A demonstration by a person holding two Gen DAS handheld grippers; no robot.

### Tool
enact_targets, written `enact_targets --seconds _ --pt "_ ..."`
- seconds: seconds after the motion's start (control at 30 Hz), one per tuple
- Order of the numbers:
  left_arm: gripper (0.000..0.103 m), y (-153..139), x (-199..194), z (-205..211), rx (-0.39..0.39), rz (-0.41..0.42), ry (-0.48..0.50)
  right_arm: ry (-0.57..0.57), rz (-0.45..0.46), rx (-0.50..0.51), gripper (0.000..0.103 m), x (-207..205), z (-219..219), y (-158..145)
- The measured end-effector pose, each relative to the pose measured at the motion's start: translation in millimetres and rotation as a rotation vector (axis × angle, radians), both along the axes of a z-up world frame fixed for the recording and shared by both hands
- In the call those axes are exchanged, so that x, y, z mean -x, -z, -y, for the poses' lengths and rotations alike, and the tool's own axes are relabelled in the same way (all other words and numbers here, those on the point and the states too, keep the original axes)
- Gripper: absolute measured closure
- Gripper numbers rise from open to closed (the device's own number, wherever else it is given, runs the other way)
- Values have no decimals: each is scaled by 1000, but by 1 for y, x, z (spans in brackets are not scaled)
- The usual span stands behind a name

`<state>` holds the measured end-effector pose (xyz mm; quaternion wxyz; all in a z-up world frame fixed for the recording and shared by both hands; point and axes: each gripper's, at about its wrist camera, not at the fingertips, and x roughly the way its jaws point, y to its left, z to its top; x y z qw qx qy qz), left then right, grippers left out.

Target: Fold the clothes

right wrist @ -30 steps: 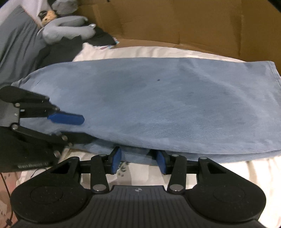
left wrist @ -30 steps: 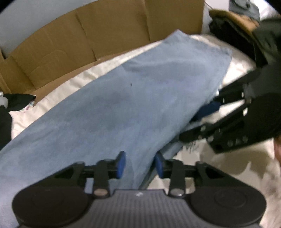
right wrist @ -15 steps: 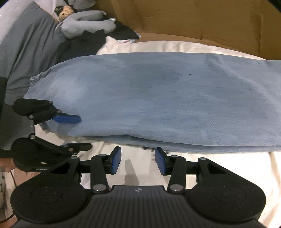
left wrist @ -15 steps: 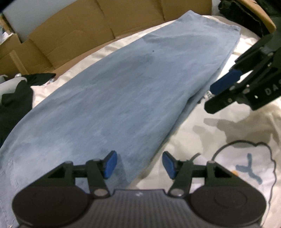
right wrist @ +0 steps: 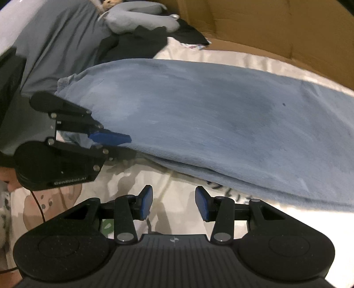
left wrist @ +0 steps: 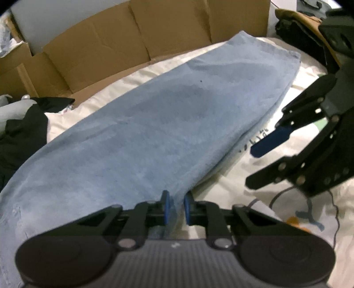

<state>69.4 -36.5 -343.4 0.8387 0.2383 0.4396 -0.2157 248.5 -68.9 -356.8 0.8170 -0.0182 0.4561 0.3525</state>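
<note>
A pair of light blue jeans (left wrist: 166, 124) lies folded lengthwise across the white bed sheet (left wrist: 276, 221). My left gripper (left wrist: 176, 208) is at their near long edge. Its jaws are closing, with a fold of the denim pinched between the blue pads. The right wrist view shows the same gripper (right wrist: 120, 147) at the left, one finger over the jeans (right wrist: 210, 124) and one under. My right gripper (right wrist: 173, 203) stands open over the bare sheet, just short of the jeans' edge, with nothing between its fingers. It also appears at the right of the left wrist view (left wrist: 254, 168).
A flattened cardboard box (left wrist: 132, 39) lines the far side of the bed. Black clothes (left wrist: 20, 133) lie at the left end, beside a grey plush toy (right wrist: 137, 15) and grey bedding (right wrist: 55, 44). More clothes (left wrist: 296, 24) are piled at the far right.
The left jaws opened wider, then closed onto the jeans' near edge. The right gripper drew back from that edge onto the sheet, its jaws unchanged.
</note>
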Motion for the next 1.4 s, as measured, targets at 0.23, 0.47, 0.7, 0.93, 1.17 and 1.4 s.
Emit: enact_targets --seconds 0.23,0.47,0.7,0.93,1.17,1.4 --pt "94 -7 -5 -5 36 6 -40 -44 17 23 57 -10 -24 0" --pt "95 -14 -5 -10 56 6 -50 -38 17 10 57 -15 -33 1" --pt "97 -18 -5 -13 68 15 -58 -2 -75 38 56 -25 -47 21" --pt "93 -16 -1 -19 60 -5 -55 -53 -80 39 57 -9 -54 22" --pt "76 -15 15 -37 18 -30 -84 -57 -89 15 57 -7 -49 16" --pt "49 -20 27 -75 -33 -60 -194 -82 -93 5 56 5 -47 10"
